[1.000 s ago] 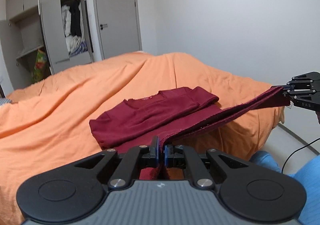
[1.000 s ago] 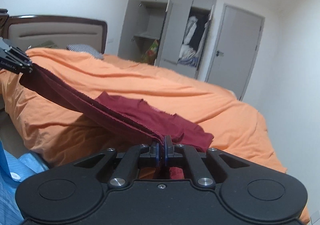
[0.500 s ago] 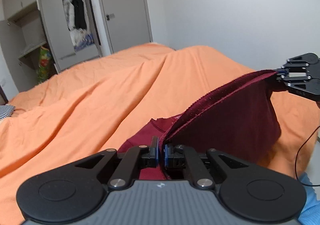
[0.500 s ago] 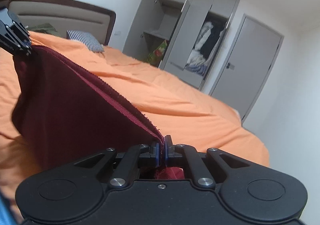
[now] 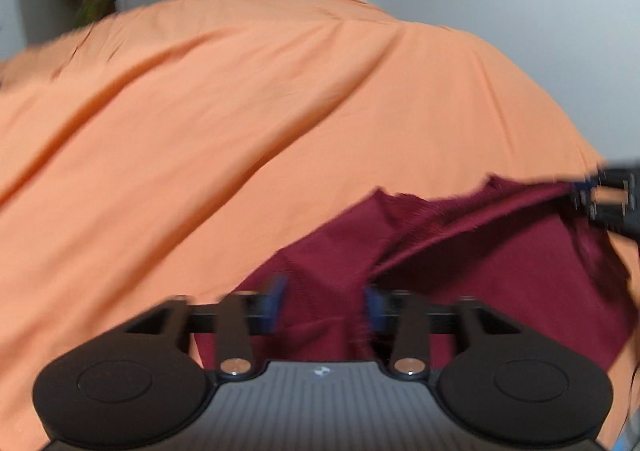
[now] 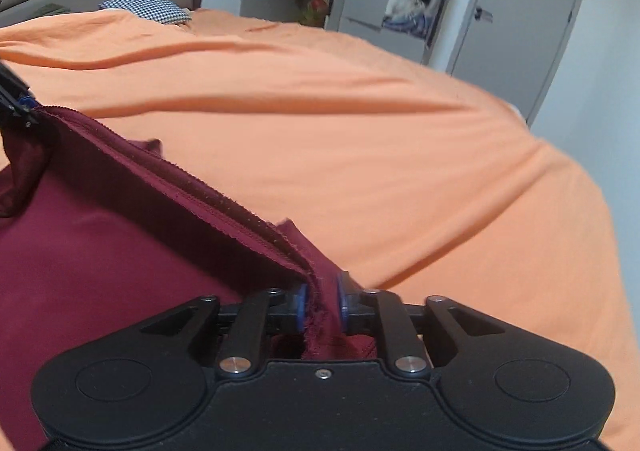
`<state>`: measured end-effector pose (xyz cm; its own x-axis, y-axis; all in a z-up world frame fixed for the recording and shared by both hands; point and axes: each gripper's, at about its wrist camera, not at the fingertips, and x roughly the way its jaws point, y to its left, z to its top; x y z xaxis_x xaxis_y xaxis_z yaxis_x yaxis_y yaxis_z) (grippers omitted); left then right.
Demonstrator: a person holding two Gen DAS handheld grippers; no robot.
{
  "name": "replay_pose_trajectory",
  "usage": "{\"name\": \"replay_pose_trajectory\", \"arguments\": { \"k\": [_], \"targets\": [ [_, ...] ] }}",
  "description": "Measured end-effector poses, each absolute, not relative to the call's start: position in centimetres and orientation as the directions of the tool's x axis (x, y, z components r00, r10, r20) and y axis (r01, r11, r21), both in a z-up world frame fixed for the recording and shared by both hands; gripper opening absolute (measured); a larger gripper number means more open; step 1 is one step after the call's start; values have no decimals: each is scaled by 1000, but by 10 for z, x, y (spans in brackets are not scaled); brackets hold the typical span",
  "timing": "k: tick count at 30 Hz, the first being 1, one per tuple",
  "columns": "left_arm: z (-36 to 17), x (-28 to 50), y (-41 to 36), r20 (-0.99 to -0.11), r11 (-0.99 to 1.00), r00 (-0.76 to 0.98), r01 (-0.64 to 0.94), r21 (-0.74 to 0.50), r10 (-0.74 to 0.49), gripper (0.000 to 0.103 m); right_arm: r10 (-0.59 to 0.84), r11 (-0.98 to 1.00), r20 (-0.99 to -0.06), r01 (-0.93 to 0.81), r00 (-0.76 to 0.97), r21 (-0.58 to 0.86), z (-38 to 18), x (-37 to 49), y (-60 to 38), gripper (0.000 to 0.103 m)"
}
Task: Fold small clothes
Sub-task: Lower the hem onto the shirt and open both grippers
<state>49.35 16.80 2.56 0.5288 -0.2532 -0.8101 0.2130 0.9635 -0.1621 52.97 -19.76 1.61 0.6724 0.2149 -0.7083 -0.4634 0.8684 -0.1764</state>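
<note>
Left gripper: your jaws stand apart, releasing the maroon shirt onto the orange bedspread.
Right gripper: parted too, hem slack between, so the fold settles.

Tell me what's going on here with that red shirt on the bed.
A person is folding a dark red shirt on an orange bedspread with two handheld grippers. The left gripper and the right gripper both have their jaws parted, with the shirt's hem edge lying loosely between them, so the fold looks just laid down.
</note>
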Motion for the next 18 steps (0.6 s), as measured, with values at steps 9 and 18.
{"name": "replay_pose_trajectory", "arguments": {
  "k": [9,18],
  "targets": [
    [16,497,201,-747,957,601,138,-255,-285,102,154,935,-694,-332,703,-129,-17,558,-230,100],
    [22,517,232,-681,885,597,113,-452,-424,102,214,952,-729,-306,650,7,-29,570,-251,102]
  ]
}}
